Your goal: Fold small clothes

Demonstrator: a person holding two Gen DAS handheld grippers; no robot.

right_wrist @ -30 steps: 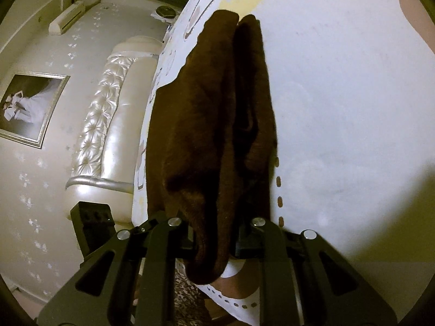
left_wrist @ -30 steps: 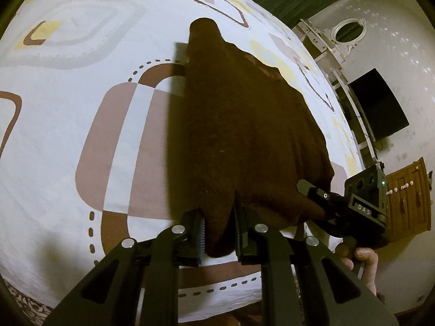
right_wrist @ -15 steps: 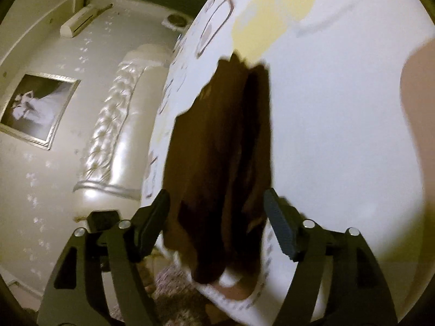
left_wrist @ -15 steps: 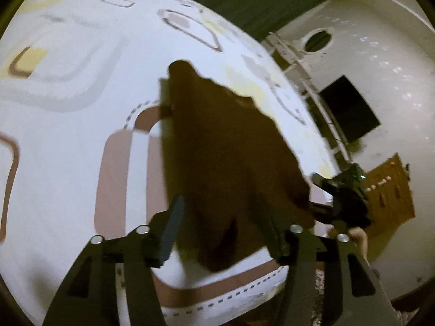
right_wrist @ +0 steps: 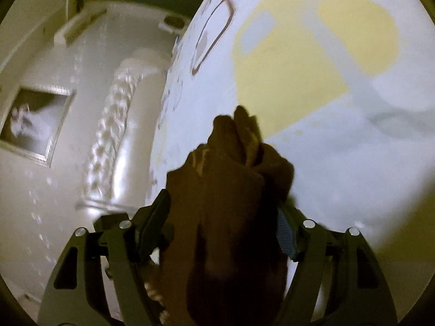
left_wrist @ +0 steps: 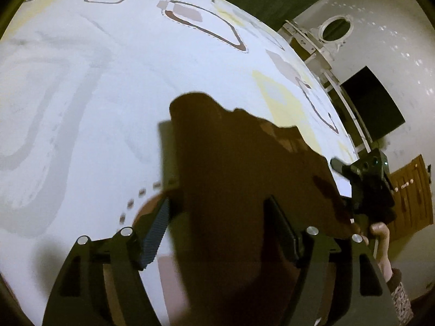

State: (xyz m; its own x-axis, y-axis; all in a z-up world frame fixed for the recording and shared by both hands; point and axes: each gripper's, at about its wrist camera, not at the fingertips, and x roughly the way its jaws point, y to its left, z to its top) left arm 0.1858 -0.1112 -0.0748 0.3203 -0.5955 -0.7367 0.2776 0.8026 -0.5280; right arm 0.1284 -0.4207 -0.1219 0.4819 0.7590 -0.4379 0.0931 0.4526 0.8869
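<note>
Compared with 1 second ago, both pairs of fingers are no longer clamped on the brown garment (left_wrist: 239, 179). The left gripper (left_wrist: 217, 233) now has its fingers wide apart, one ribbed pad at 8 o'clock and the other at 4 o'clock of the cloth's near end, and the cloth lies between them. Whether the pads touch the cloth I cannot tell, because the picture is blurred. The right gripper (right_wrist: 223, 233) is also open, its fingers (right_wrist: 155, 225) standing on the 2 sides of the garment (right_wrist: 225, 217), near to it but not pressing it.

Both views also show more of the bed sheet (left_wrist: 95, 95) than before, and the garment takes a smaller part of each picture.

The garment rests on the bed, on the white sheet with brown and yellow shapes. In the left wrist view its long axis runs from about 5 o'clock, close to the camera, toward 11 o'clock, where a narrow rounded end points away. Its right edge goes down in steps toward the right gripper (left_wrist: 364, 182), which is seen at 3 o'clock with the person's right hand (left_wrist: 379, 233) under it. In the right wrist view the cloth is bunched in folds and points from 6 o'clock up to 12 o'clock, ending on the yellow patch (right_wrist: 293, 62) of the sheet. The padded headboard (right_wrist: 114, 146) stands at 9 o'clock.
</note>
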